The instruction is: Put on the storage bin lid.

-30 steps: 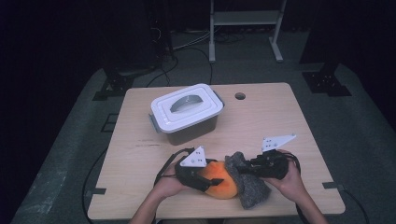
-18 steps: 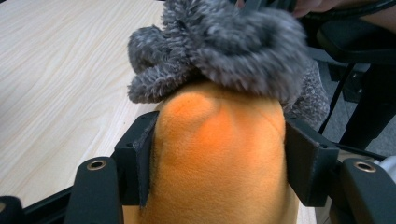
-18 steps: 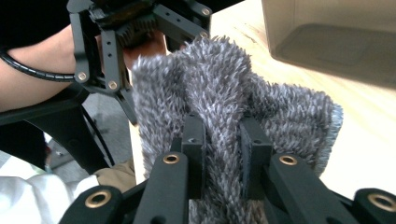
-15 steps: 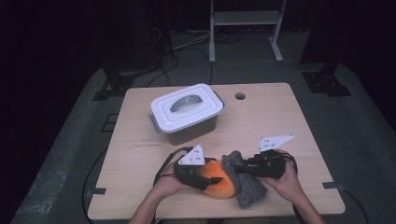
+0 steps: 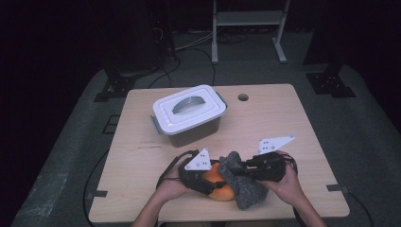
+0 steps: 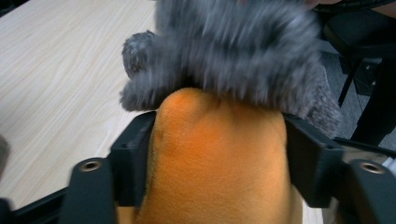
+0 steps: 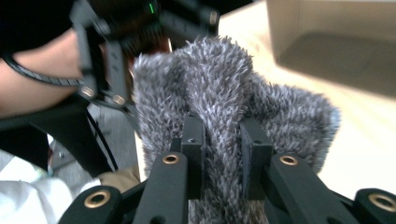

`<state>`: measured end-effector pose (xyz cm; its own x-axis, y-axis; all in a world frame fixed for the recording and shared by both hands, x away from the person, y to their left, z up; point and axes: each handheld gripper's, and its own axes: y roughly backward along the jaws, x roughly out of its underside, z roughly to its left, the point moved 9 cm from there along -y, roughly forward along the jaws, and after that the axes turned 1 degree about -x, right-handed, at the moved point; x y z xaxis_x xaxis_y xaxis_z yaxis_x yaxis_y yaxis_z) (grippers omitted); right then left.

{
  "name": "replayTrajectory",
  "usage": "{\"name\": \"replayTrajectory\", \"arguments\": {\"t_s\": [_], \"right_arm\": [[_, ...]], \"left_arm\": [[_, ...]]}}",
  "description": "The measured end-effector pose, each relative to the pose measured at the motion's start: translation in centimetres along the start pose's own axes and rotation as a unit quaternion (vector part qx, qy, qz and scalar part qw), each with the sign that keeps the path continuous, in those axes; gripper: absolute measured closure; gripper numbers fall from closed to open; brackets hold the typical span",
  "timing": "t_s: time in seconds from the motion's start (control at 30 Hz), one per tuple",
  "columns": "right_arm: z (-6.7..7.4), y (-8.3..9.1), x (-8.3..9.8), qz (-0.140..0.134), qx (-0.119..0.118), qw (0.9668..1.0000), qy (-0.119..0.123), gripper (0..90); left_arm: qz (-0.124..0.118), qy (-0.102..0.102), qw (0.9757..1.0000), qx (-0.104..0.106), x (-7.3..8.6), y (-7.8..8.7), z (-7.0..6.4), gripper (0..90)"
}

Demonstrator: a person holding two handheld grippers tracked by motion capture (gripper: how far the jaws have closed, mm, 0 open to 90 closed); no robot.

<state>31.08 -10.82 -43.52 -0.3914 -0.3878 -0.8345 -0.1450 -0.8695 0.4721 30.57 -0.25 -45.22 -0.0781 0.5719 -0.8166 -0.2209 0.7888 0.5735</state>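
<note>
A soft orange plush ball [image 5: 218,185] lies at the near edge of the pale wooden table [image 5: 293,123], half under a fuzzy grey fleece cloth [image 5: 243,187]. The work in hand appears to be pulling that cloth over the ball or off it.

The left gripper [image 5: 202,178] is set around the plush ball, which is seen in the left gripper view bulging between the two black jaws [image 6: 219,168]; these jaws have just been opening, and whether the pads press on the plush cannot be told. The right gripper [image 7: 222,154] is clamped tight on a fold of the grey cloth, pile squeezed between its narrow jaws.

For the step to go well, the ball is best kept steady by the left jaws while the cloth is drawn by the right in one smooth pull, low over the table. If the left hold is slackened too far, the ball is likely to be dragged along with the fleece. The lidded white-and-grey plastic box [image 5: 188,114] stands well apart behind and is not at risk.
</note>
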Motion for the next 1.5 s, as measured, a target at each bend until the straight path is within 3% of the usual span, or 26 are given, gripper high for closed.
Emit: {"name": "replayTrajectory", "arguments": {"t_s": [0.1,0.2,0.33,0.4,0.53,0.67,0.73,0.83,0.9,0.97,1.1,1.23,1.3,1.4,1.5], "right_arm": [[-0.4,-0.2,0.8,0.009,-0.013,0.9999,-0.008,74.8],[-0.6,0.0,1.3,0.017,-0.009,0.9998,-0.009,74.8],[-1.1,-0.1,2.1,0.028,-0.007,0.9995,-0.015,74.8],[-1.4,-0.1,2.4,0.032,-0.009,0.9992,-0.02,74.8],[-1.6,0.2,2.7,0.042,-0.008,0.9987,-0.029,74.8],[-1.9,1.5,2.3,0.048,0.008,0.9984,-0.028,75.4],[-1.5,2.0,1.3,0.031,0.013,0.9993,-0.019,75.4],[0.0,1.7,-0.5,-0.001,0.005,1.0,0.001,75.2],[0.7,0.8,-0.9,0.009,0.008,0.9998,0.017,75.3],[0.7,-0.2,-0.4,0.031,0.018,0.9989,0.029,75.9],[0.0,-0.6,0.9,0.05,0.021,0.9982,0.026,76.1],[-0.6,-0.5,1.8,0.06,0.015,0.9981,0.011,76.2],[-1.0,-0.6,2.3,0.069,0.021,0.9973,0.01,76.3],[-1.4,-0.5,2.8,0.079,0.022,0.9966,0.002,76.2],[-1.8,0.4,2.6,0.08,0.031,0.9963,-0.006,76.2]], "left_arm": [[-0.009,0.007,0.9999,0.01,0.1,-0.1,0.1,16.1],[-0.01,0.019,0.9996,0.019,0.5,-0.1,0.4,8.8],[-0.011,0.04,0.9983,0.041,1.3,0.1,0.8,8.8],[-0.013,0.04,0.9981,0.046,1.5,0.3,0.9,12.9],[-0.021,0.033,0.9987,0.031,1.2,0.7,0.9,29.6],[-0.012,0.018,0.9997,0.01,0.3,1.2,0.9,33.0],[0.005,0.004,0.9999,-0.008,0.0,1.2,0.8,33.1],[0.008,-0.003,0.9998,-0.016,-0.4,0.5,0.5,32.8],[0.006,0.002,0.9998,-0.018,-0.5,0.0,0.4,28.1],[0.019,0.0,0.9997,-0.014,0.0,-0.1,0.5,17.8],[0.011,0.012,0.9999,0.0,0.4,0.2,0.7,10.1],[0.008,0.021,0.9996,0.018,1.0,0.6,1.1,9.7],[0.002,0.023,0.9994,0.025,1.3,1.0,1.3,18.0],[-0.005,0.02,0.9997,0.015,1.2,1.3,1.4,30.6],[-0.007,0.019,0.9997,0.011,0.5,1.6,1.3,35.4]]}}
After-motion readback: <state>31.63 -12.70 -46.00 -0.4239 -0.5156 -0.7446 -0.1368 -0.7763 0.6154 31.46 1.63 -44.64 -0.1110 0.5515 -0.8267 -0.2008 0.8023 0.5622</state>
